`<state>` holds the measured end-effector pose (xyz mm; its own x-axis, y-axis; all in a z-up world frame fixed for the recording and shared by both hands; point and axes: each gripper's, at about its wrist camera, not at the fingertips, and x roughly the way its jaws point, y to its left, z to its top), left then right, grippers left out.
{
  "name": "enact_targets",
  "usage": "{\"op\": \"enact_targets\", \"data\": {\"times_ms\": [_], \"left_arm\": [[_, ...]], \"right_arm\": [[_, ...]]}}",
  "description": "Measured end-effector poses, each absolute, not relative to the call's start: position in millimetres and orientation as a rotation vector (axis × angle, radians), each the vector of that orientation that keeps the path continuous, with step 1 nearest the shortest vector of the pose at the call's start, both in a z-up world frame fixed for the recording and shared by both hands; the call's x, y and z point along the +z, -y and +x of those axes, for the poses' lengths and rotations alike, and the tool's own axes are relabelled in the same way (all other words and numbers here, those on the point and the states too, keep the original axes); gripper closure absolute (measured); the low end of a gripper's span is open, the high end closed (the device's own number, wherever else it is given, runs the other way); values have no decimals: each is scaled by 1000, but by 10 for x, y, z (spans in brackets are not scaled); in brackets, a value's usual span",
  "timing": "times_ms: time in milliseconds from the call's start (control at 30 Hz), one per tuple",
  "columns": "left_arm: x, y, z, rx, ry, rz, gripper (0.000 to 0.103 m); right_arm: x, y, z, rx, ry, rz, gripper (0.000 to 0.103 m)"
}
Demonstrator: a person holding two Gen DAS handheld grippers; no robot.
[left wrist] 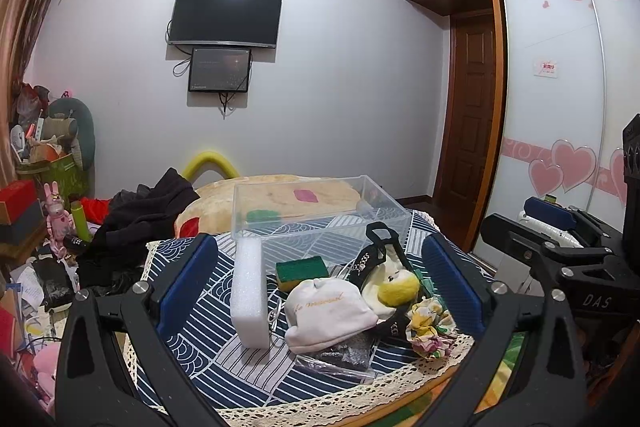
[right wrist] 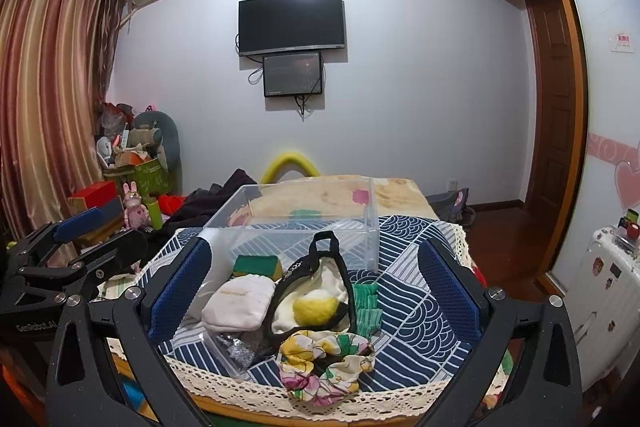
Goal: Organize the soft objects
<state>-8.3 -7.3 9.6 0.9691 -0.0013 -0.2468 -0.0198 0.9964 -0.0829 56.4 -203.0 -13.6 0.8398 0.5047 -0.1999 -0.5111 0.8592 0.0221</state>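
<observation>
Soft items lie on a small table with a blue patterned cloth (left wrist: 208,359): a white foam block (left wrist: 251,295), a green-yellow sponge (left wrist: 301,269), a white pouch (left wrist: 326,311), a black-trimmed bag with a yellow ball (left wrist: 394,283), a floral scrunchie (left wrist: 428,327) and a clear packet with a dark item (left wrist: 344,355). A clear plastic box (left wrist: 316,215) stands behind them. My left gripper (left wrist: 320,291) is open above the items. My right gripper (right wrist: 316,291) is open above the pouch (right wrist: 238,301), bag (right wrist: 316,303), scrunchie (right wrist: 324,361) and a green cloth (right wrist: 368,307).
A bed with a beige blanket (left wrist: 276,187) and black clothes (left wrist: 136,223) lies behind the table. Cluttered boxes and toys (left wrist: 44,187) fill the left side. A wardrobe (left wrist: 560,87) and white suitcase (right wrist: 604,291) stand at the right.
</observation>
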Motion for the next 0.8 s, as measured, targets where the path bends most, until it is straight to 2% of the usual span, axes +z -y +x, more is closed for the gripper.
{"op": "enact_targets", "data": {"times_ms": [800], "left_arm": [[96, 88, -89, 7, -248, -86, 0]], "right_arm": [[-145, 2028, 553, 552, -203, -27, 0]]}}
